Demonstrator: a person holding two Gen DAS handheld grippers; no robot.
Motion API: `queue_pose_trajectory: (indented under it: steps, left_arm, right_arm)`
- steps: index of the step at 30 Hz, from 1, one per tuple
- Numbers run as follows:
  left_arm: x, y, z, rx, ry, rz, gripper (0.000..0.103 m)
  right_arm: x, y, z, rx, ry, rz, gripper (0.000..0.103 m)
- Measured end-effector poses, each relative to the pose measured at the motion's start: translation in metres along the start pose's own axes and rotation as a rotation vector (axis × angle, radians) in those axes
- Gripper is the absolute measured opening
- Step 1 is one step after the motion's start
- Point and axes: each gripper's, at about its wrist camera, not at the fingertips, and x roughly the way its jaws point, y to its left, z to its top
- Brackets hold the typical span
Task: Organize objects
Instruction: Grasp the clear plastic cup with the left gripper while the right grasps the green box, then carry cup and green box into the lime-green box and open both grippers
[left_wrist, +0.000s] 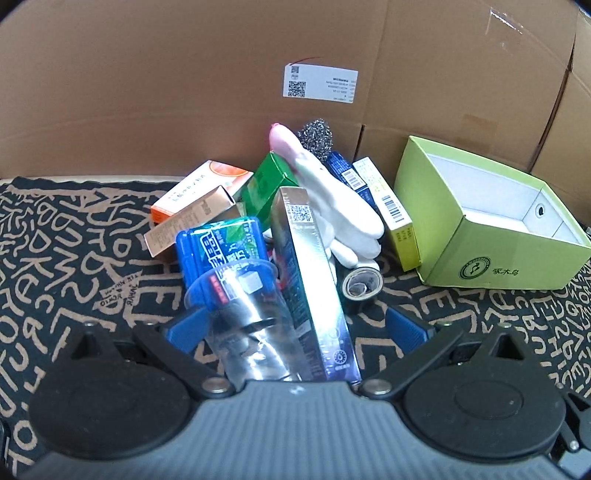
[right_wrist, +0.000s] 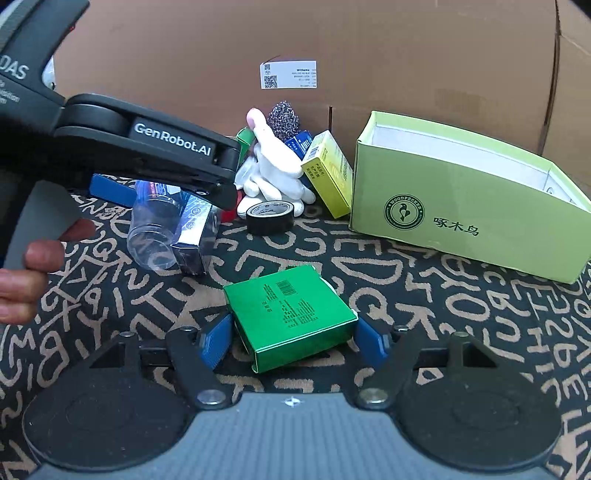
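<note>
- Two handheld grippers work over a patterned black-and-tan cloth (right_wrist: 424, 295); the right gripper (right_wrist: 291, 338), low in the right wrist frame, has its blue pads (right_wrist: 214, 341) set against the two sides of a green carton (right_wrist: 291, 314) at frame centre, and looks closed on it.
- The green carton reads as thin, light card: stiff along its edges, easily dented on its broad faces. The glossy skin may slip, so a hold across the narrow sides near the middle seems safest.
- The left gripper (left_wrist: 295, 328), bottom centre of the left wrist frame, stands wide, its pads clear of what lies between them: a clear plastic cup (left_wrist: 236, 321) and a silver foil box (left_wrist: 314, 288).
- The cup looks light, thin-walled and slick, likely to buckle under a hard squeeze; the foil box is rigid and long, best taken across its short width.
- Beyond them, mid-frame, a heap: a blue mint tin (left_wrist: 218, 251), an orange box (left_wrist: 203, 188), white gloves (left_wrist: 343, 218), a steel scourer (left_wrist: 314, 133) and a yellow box (left_wrist: 399, 221). The gloves are soft and will sag.
- A roll of black tape (right_wrist: 269, 218) sits at centre in the right wrist view, firm and easy to pinch across its rim.
- At right, an open lime-green box (right_wrist: 461, 206), seemingly empty, is the likely destination.
- A cardboard wall (left_wrist: 184, 74) fills the upper frame.
</note>
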Motion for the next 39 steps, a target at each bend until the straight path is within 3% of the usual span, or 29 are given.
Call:
queue_pose_trajectory:
  steps: [18, 20, 22, 28, 33, 36, 39]
  left_arm:
    - [0.006, 0.004, -0.003, 0.013, 0.031, 0.039, 0.1]
    - [0.008, 0.005, -0.004, 0.016, 0.035, 0.041, 0.097]
    - [0.008, 0.007, -0.005, 0.019, 0.026, 0.045, 0.087]
    - [-0.011, 0.031, -0.019, 0.028, -0.031, -0.032, 0.072]
    - [-0.043, 0.05, -0.045, 0.055, -0.044, -0.081, 0.072]
    - [-0.055, 0.055, -0.056, 0.062, -0.045, -0.082, 0.082]
    - [-0.055, 0.052, -0.053, 0.07, -0.04, -0.127, 0.083]
  right_arm:
    - [-0.022, 0.008, -0.003, -0.005, -0.027, 0.004, 0.073]
    - [-0.022, 0.008, -0.003, -0.004, -0.026, 0.004, 0.073]
    - [-0.023, 0.009, -0.003, -0.003, -0.025, 0.007, 0.073]
    - [-0.03, 0.016, -0.006, -0.019, -0.018, 0.02, 0.073]
    - [-0.03, 0.015, -0.011, -0.022, 0.003, 0.031, 0.074]
    - [-0.027, 0.013, -0.016, -0.007, 0.02, 0.035, 0.074]
    - [-0.02, 0.01, -0.017, 0.018, 0.037, 0.039, 0.074]
